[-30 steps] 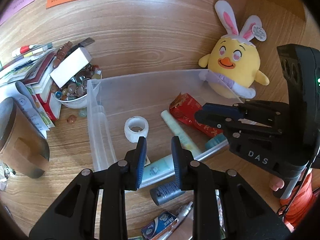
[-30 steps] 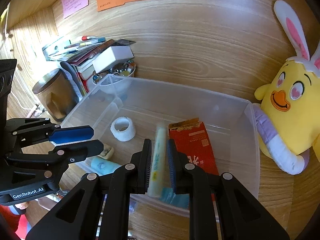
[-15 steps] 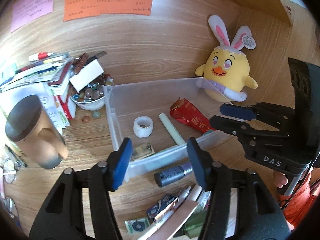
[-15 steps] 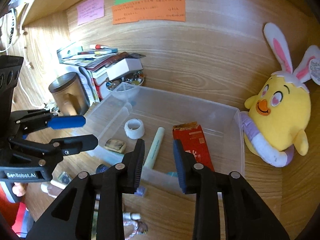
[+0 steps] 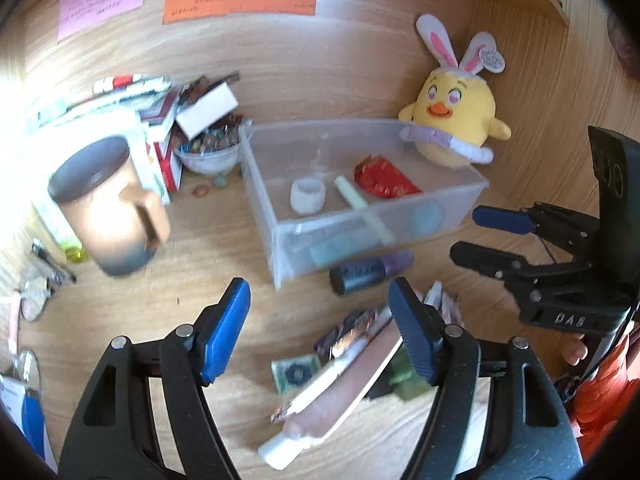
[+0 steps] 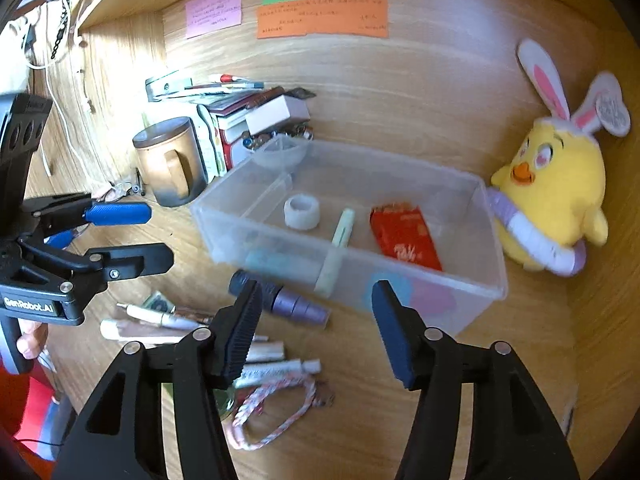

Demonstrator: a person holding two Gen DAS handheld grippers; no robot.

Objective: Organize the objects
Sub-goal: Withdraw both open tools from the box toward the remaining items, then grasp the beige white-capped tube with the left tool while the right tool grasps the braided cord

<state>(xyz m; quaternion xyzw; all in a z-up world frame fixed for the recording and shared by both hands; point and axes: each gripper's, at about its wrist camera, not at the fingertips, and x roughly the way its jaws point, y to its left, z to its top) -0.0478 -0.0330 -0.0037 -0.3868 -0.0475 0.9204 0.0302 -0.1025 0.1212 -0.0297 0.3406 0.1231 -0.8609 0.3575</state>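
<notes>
A clear plastic bin (image 5: 260,184) (image 6: 400,160) holds a white tape roll (image 5: 307,196) (image 6: 302,212), a pale green tube (image 5: 352,194) (image 6: 344,228) and a red packet (image 5: 386,180) (image 6: 404,236). A dark purple tube (image 5: 368,272) (image 6: 280,298) lies on the desk against the bin's front wall. My left gripper (image 5: 318,300) (image 6: 156,234) hovers over the loose items in front of the bin, jaws opening and empty. My right gripper (image 6: 316,296) (image 5: 470,232) hangs before the bin's front wall, jaws opening too, nothing between them.
White and pink tubes (image 5: 340,392) (image 6: 160,316), small packets and a braided cord (image 6: 276,412) litter the near desk. A brown mug (image 5: 104,208), a bead bowl (image 5: 208,152) and stacked books stand left of the bin. A yellow plush chick (image 5: 456,120) sits at its right.
Both grippers have drawn back from the bin and spread their jaws. The pale green tube that was between the right fingers now lies in the bin.
</notes>
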